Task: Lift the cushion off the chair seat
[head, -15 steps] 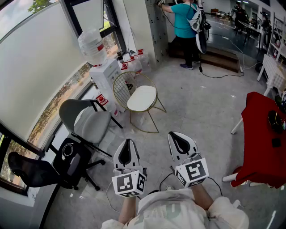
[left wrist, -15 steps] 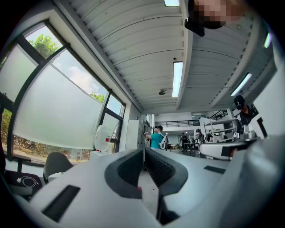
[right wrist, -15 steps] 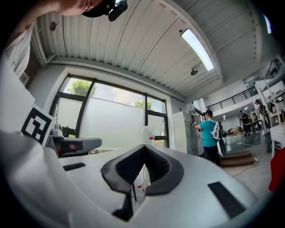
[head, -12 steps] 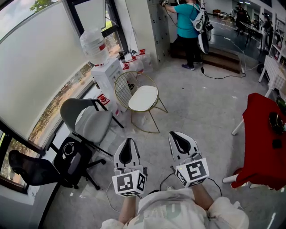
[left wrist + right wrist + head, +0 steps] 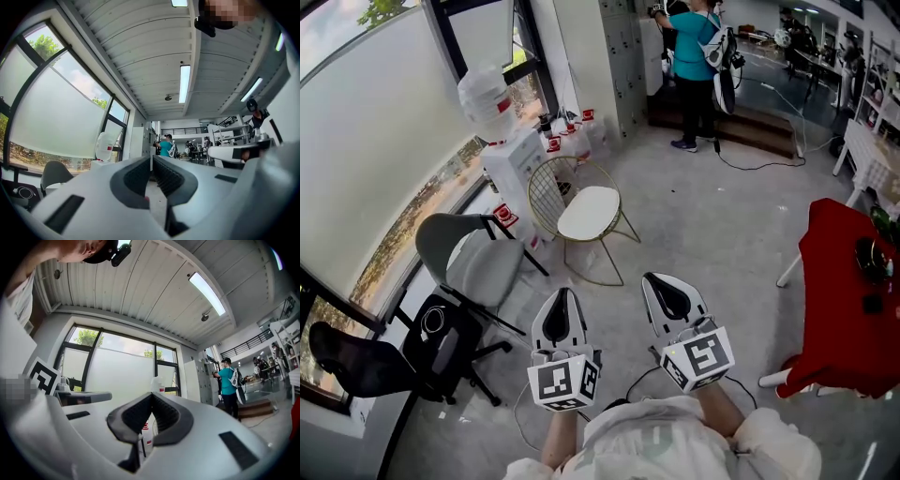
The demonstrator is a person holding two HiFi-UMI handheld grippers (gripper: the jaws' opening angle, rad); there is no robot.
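Observation:
A white round cushion (image 5: 588, 213) lies on the seat of a gold wire chair (image 5: 547, 190), out on the floor in the head view. My left gripper (image 5: 562, 293) and right gripper (image 5: 656, 278) hover side by side well short of the chair, both pointing toward it. Each is shut with its jaws closed tip to tip and nothing between them. The left gripper (image 5: 151, 157) and the right gripper (image 5: 151, 394) look level across the room in their own views; neither shows the cushion.
A grey office chair (image 5: 476, 261) and a black chair (image 5: 354, 360) stand to the left by the window. A water dispenser (image 5: 511, 159) is behind the gold chair. A red-covered table (image 5: 839, 300) is at the right. A person in a teal shirt (image 5: 696, 42) stands far off. Cables lie on the floor.
The head view has shifted slightly, so the chair and grippers sit a little lower and to the left in the picture. Both grippers stay shut, and the cushion remains on the seat.

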